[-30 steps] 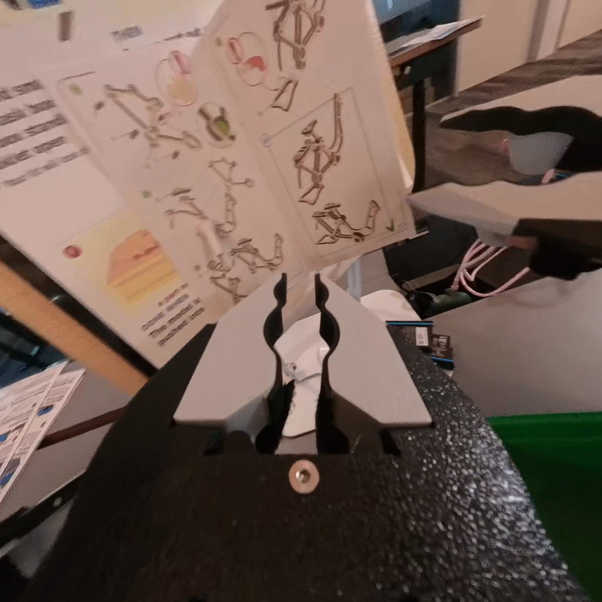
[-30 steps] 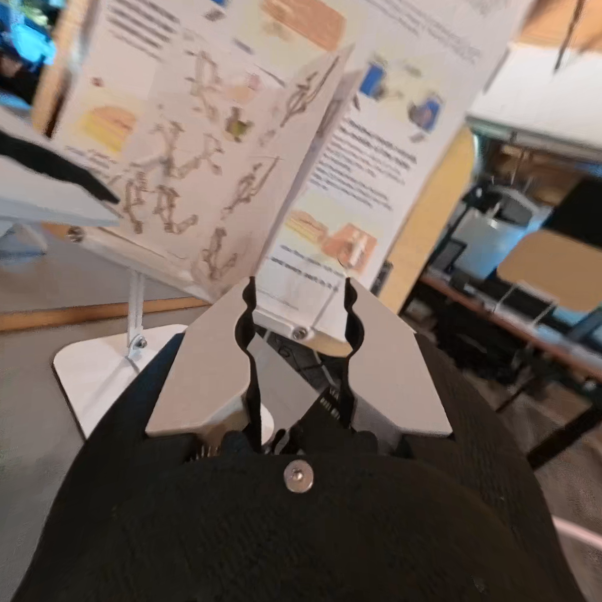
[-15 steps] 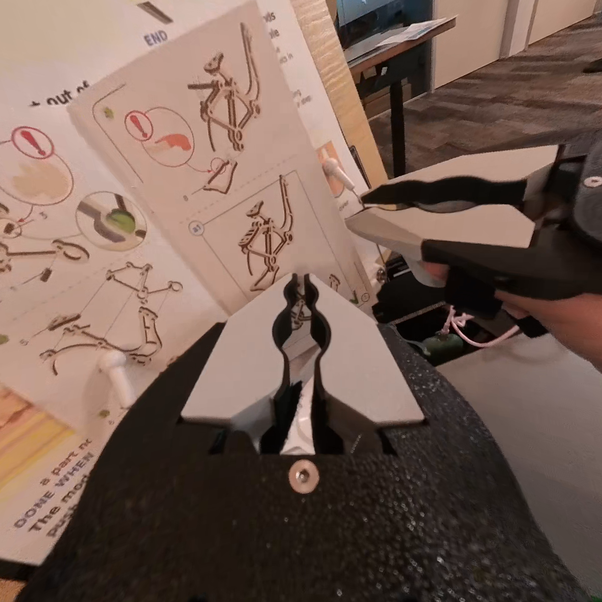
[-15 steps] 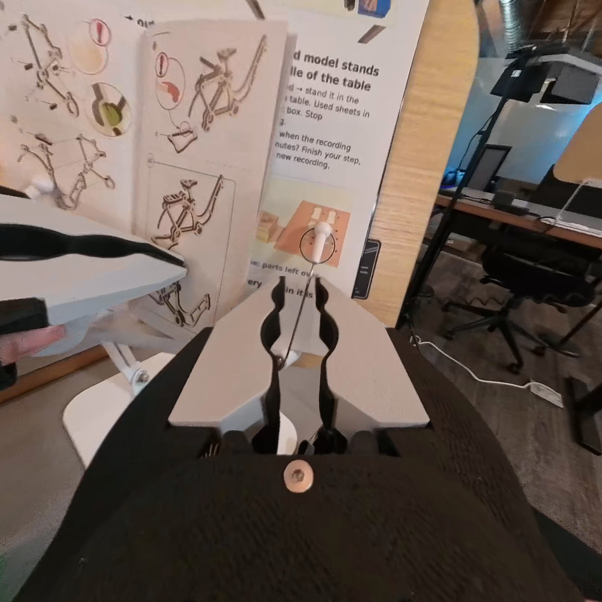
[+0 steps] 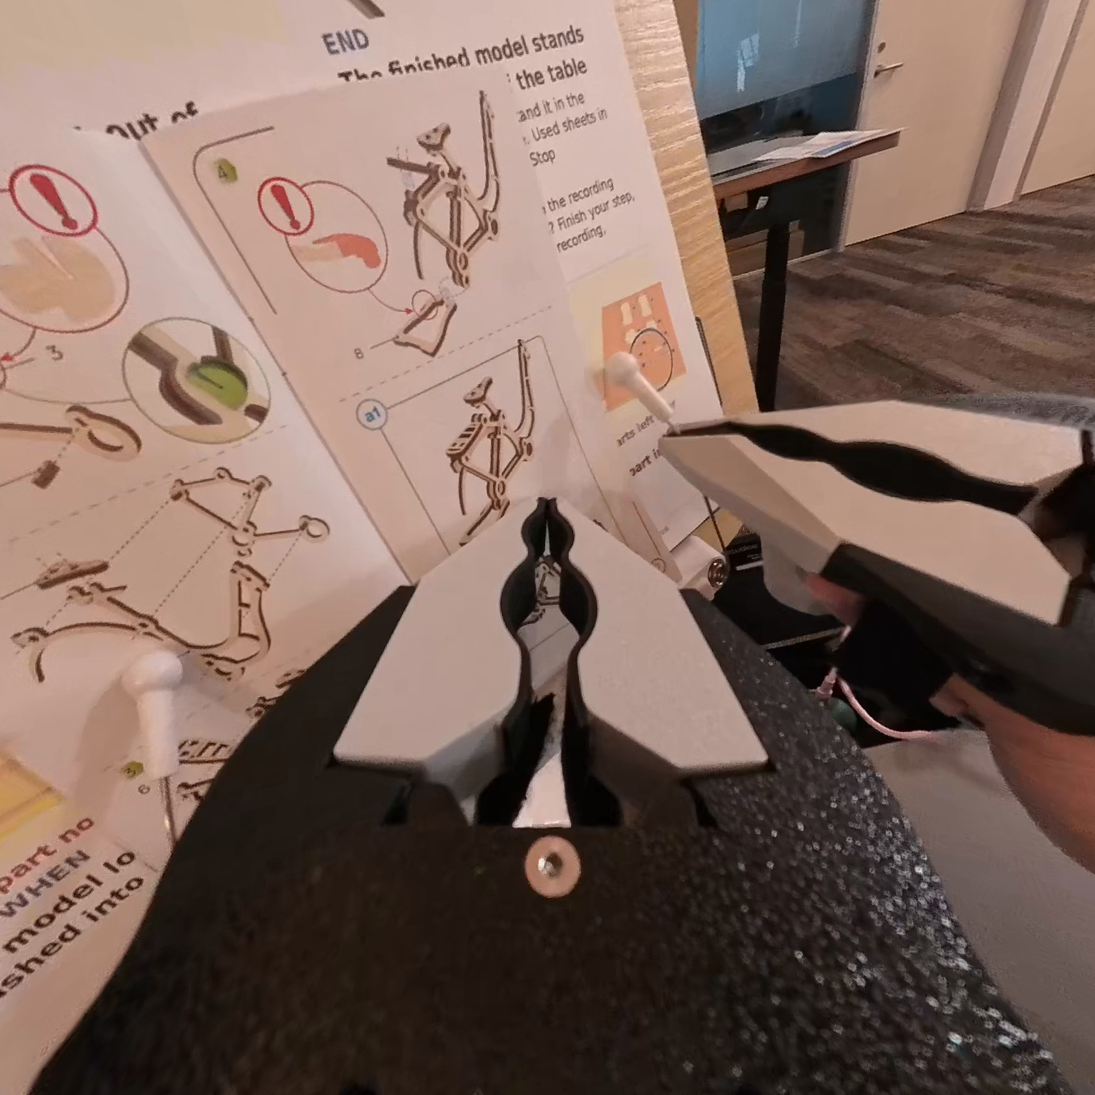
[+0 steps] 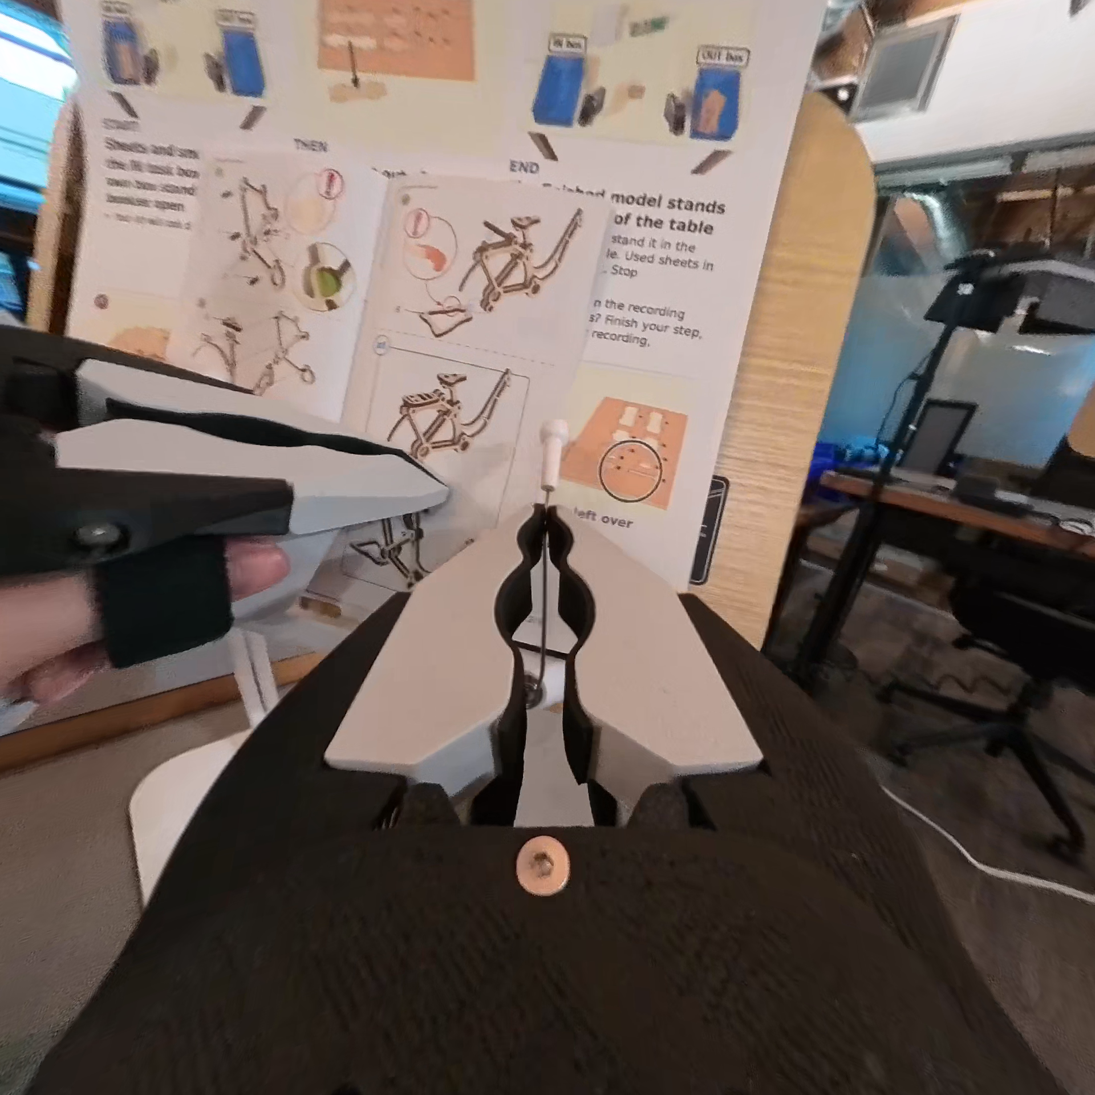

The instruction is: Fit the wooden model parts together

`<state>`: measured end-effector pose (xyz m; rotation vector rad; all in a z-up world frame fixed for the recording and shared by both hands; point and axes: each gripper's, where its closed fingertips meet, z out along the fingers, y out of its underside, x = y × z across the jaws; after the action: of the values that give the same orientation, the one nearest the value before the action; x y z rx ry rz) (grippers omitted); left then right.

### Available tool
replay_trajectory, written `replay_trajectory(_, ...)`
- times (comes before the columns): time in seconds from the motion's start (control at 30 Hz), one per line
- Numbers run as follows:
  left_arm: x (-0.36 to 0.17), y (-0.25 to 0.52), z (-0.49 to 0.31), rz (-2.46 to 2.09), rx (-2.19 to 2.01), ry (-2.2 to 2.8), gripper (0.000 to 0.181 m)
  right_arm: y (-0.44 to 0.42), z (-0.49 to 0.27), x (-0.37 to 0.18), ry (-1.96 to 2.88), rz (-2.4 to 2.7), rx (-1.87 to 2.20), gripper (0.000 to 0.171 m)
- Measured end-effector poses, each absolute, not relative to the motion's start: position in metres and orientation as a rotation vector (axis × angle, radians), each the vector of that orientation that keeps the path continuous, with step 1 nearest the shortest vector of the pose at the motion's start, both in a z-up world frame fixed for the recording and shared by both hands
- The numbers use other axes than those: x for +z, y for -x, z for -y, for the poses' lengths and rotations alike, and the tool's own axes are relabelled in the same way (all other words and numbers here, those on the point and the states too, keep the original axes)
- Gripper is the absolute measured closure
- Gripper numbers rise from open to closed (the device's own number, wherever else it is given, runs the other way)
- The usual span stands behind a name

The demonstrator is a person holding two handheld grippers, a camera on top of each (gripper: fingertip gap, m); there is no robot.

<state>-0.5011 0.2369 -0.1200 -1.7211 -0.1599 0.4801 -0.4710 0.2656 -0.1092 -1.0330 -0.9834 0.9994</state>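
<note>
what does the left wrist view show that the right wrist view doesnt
Only the left wrist view shows a second white-tipped holder wire at the booklet's lower left.

Only the right wrist view shows the white stand base, an office chair, and the poster's top row of blue box pictures.

Both show the open instruction booklet against the poster, the white-tipped holder wire pinched in the right claw, and the left claw closed at the booklet's lower edge.
</note>
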Motion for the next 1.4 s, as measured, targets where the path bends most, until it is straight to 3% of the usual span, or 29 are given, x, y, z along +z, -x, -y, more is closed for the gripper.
replay_trajectory(0.3, -0.124, 0.499, -0.236, 0.226, 0.406, 1.710, 0.181, 0.486, -0.250, -0.118, 0.876, 1.243, 0.649, 0.171)
replay_trajectory(0.47, -0.114, 0.471, -0.196, 0.180, 0.317, 1.667, 0.171, 0.459, -0.238, -0.112, 0.847, 1.204, 0.696, 0.147)
replay_trajectory(0.57, -0.100, 0.450, -0.146, 0.107, 0.345, 1.655, 0.167, 0.427, -0.230, -0.106, 0.802, 1.225, 0.703, 0.142)
replay_trajectory(0.93, -0.058, 0.341, 0.085, 0.221, 0.207, 1.406, 0.163, 0.186, -0.157, -0.077, 0.861, 1.194, 0.929, 0.131)
replay_trajectory(1.13, -0.079, 0.233, 0.094, 0.128, -0.061, 1.337, 0.157, 0.036, -0.132, -0.102, 1.000, 1.049, 0.814, 0.129)
replay_trajectory(1.4, -0.143, 0.111, 0.039, -0.088, -0.296, 1.395, 0.151, -0.088, -0.124, -0.201, 1.392, 1.160, 0.647, 0.125)
